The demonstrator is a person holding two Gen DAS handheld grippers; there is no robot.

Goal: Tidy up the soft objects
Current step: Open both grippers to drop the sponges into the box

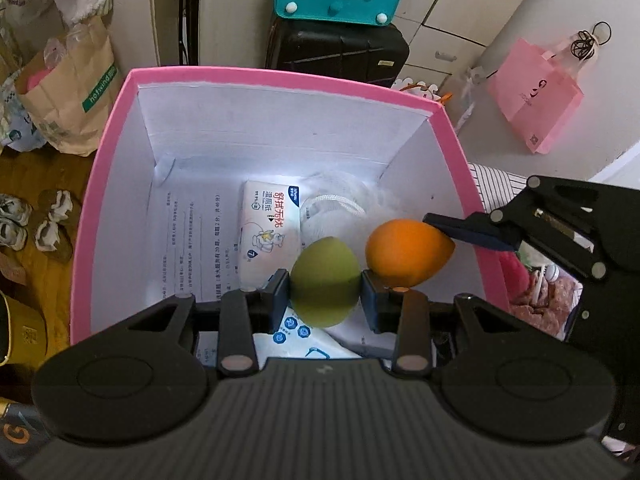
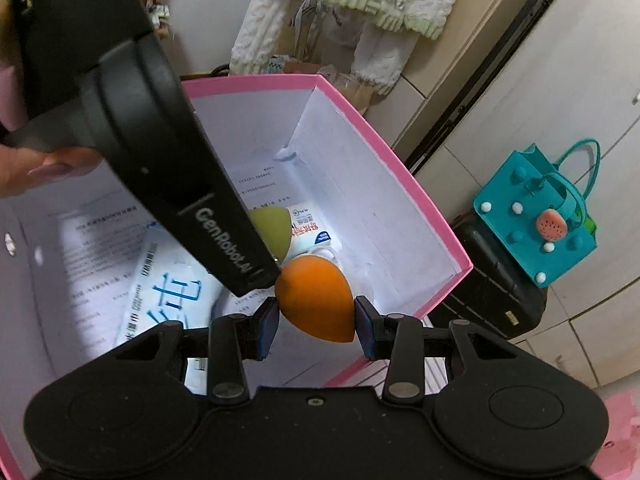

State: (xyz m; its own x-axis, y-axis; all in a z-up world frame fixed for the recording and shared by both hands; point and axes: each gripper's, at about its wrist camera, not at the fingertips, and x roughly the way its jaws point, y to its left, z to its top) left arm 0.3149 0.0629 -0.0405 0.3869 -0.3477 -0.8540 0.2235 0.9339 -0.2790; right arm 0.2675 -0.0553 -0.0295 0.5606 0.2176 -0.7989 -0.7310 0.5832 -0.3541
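A green egg-shaped sponge (image 1: 325,282) sits between the pads of my left gripper (image 1: 325,298), which is shut on it above the inside of the pink box (image 1: 280,74). An orange egg-shaped sponge (image 2: 316,300) is held the same way by my right gripper (image 2: 317,326), shut on it over the same pink box (image 2: 384,140). In the left wrist view the orange sponge (image 1: 406,252) hangs just right of the green one, almost touching it. The green sponge (image 2: 272,230) shows partly behind the left gripper's body in the right wrist view.
On the box's floor lie a pack of wet wipes (image 1: 272,224), a white drawstring pouch (image 1: 340,206), another wipes pack (image 2: 168,288) and printed paper. Around the box stand a black suitcase (image 1: 340,50), a teal felt bag (image 2: 536,216), a pink bag (image 1: 536,96) and a paper bag (image 1: 76,92).
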